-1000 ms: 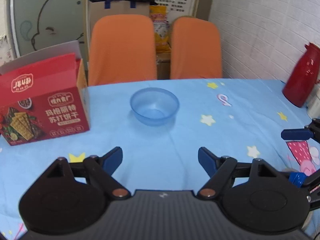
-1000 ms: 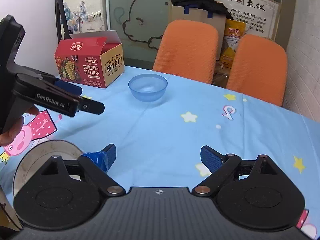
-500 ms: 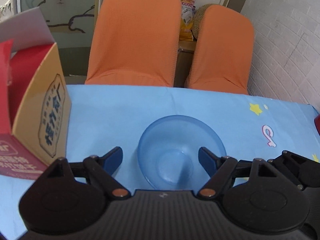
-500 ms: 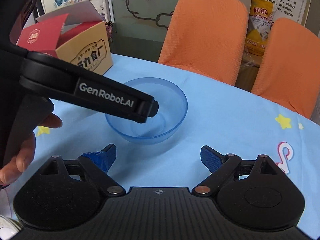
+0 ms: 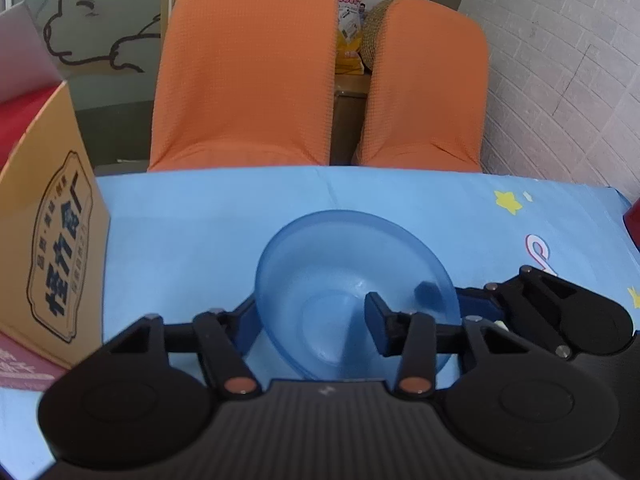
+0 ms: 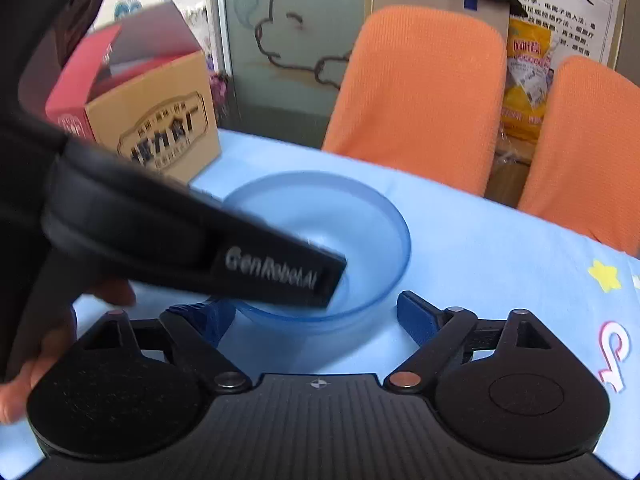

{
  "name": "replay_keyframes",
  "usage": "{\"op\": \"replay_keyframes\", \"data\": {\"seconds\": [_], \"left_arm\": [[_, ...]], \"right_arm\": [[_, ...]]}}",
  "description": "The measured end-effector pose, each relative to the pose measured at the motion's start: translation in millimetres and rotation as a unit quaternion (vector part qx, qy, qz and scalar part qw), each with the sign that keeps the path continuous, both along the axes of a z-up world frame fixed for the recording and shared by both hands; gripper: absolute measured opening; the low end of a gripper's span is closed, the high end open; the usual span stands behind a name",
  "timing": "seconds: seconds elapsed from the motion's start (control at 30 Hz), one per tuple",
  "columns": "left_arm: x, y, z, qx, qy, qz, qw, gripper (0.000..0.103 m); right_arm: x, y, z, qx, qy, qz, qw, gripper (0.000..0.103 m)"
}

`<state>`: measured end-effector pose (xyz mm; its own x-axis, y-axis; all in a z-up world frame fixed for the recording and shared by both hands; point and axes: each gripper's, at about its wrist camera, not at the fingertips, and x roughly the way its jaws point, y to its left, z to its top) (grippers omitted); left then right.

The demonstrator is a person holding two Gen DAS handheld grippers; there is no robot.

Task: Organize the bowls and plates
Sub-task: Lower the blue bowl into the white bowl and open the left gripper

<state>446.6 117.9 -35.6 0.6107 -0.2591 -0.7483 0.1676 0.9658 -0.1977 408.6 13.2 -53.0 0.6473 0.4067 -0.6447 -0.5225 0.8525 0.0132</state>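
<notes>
Light blue tabletop (image 5: 200, 220) with little yellow stars printed on its cloth, that's the stage here. Closest in, the left claw (image 5: 312, 320) has just been closing with the see-through blue plastic bowl (image 5: 352, 248) between its jaws: one finger sits outside the bowl's left wall, the other reaches down inside, and it looks clamped on that wall. The right claw (image 6: 316, 316) comes in from the bowl's other side, its blue pads right against the near outer sides of the bowl down low, so it looks closed on it too. A person's hand (image 6: 40, 360) shows at the edge, on the left claw's handle. The bowl sits mid-tabletop. Just left of it stands an open red and tan cardboard cracker box (image 5: 56, 240). Past the far edge are two orange fabric chairs (image 5: 244, 68), and a white brick wall (image 5: 560, 40) runs off to the right.
</notes>
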Motion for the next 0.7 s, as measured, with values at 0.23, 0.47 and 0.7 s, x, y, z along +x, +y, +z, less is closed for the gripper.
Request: {"op": "replay_keyframes", "data": {"seconds": [0.23, 0.47, 0.7], "left_arm": [[-16.1, -3.3, 20.8, -0.004, -0.023, -0.007, 0.9997, 0.043], [-51.8, -25.0, 56.4, -0.009, -0.047, -0.023, 0.9986, 0.043], [-126.1, -78.9, 85.6, -0.025, -0.060, -0.067, 0.9956, 0.043]], "right_arm": [[-20.1, 5.8, 23.7, -0.032, -0.075, 0.025, 0.996, 0.075], [-48.1, -13.4, 55.7, -0.034, -0.100, 0.019, 0.994, 0.075], [-119.6, -55.8, 86.4, -0.033, -0.108, -0.010, 0.993, 0.076]]}}
